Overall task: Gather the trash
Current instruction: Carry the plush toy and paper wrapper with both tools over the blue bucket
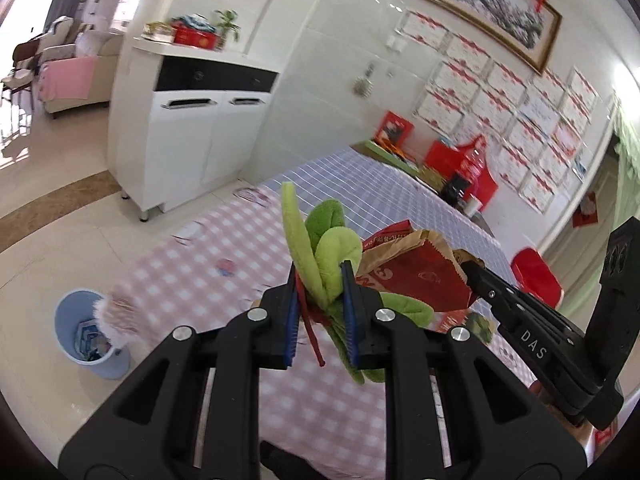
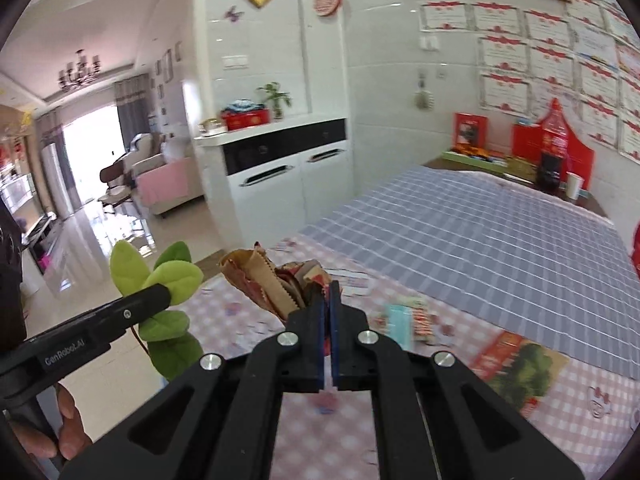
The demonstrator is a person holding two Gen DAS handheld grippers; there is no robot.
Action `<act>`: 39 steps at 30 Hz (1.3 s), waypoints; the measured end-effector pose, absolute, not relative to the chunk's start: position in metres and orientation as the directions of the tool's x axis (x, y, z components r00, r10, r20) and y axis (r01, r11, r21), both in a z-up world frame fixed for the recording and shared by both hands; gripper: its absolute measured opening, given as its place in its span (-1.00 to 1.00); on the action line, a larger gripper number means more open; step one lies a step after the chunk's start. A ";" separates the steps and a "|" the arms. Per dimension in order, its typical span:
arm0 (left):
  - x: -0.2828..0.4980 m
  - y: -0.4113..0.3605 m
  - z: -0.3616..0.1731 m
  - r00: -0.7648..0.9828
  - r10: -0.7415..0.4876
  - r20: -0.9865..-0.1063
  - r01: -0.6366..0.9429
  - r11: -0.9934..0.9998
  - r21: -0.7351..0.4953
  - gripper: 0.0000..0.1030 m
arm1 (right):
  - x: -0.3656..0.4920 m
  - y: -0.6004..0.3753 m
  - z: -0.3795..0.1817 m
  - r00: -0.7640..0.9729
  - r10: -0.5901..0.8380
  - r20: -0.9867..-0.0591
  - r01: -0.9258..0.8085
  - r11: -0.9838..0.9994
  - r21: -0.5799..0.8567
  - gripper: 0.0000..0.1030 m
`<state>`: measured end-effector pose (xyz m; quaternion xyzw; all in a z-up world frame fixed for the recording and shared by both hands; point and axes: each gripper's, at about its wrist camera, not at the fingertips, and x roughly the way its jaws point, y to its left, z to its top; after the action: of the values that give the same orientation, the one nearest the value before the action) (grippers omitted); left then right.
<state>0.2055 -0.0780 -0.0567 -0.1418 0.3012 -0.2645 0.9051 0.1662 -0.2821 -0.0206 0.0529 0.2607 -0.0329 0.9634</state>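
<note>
The left gripper (image 1: 322,280) pinches a green plush leaf sprig (image 1: 320,248), its blue pads (image 1: 291,320) pressed against the leaves from both sides; a red cord (image 1: 310,326) hangs down between the jaws. The right gripper (image 2: 328,300) has its jaws pressed nearly together on the edge of a crumpled brown-and-red paper bag (image 2: 264,280), which sticks out up and to the left of the tips. In the left wrist view the two loads sit just beside each other above the table, the bag (image 1: 416,272) to the right of the sprig, with the right gripper (image 1: 472,276) reaching in from the right. A hand (image 2: 60,436) grips the left tool's handle at the lower left of the right wrist view. Below lies a pink checked cloth (image 2: 312,432), and beyond it a blue-grey checked cloth (image 2: 480,232). A blue bin (image 1: 86,332) stands on the floor left of the table, with scraps inside. A flat leaflet (image 2: 516,364) lies on the pink cloth to the right.
</note>
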 end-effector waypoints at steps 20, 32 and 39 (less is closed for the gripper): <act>0.240 0.155 -0.086 0.832 -0.186 -0.523 -0.049 0.914 -0.404 -0.64 | 0.287 -0.039 -0.051 0.710 0.379 -0.593 -0.360 0.920 0.156 -0.94; 0.287 0.229 -0.157 0.761 -0.083 -0.643 -0.236 0.888 -0.395 -0.64 | 0.357 0.059 -0.124 0.559 0.442 -0.701 -0.447 0.873 0.194 -0.94; 0.318 0.253 -0.194 0.720 -0.050 -0.692 -0.304 0.874 -0.379 -0.64 | 0.397 0.092 -0.165 0.518 0.437 -0.736 -0.453 0.869 0.198 -0.94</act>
<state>0.3175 0.2533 -0.1945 -0.2409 0.3671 0.0709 0.8956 0.3972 0.0917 -0.1654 -0.0094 0.4194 0.2554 0.8711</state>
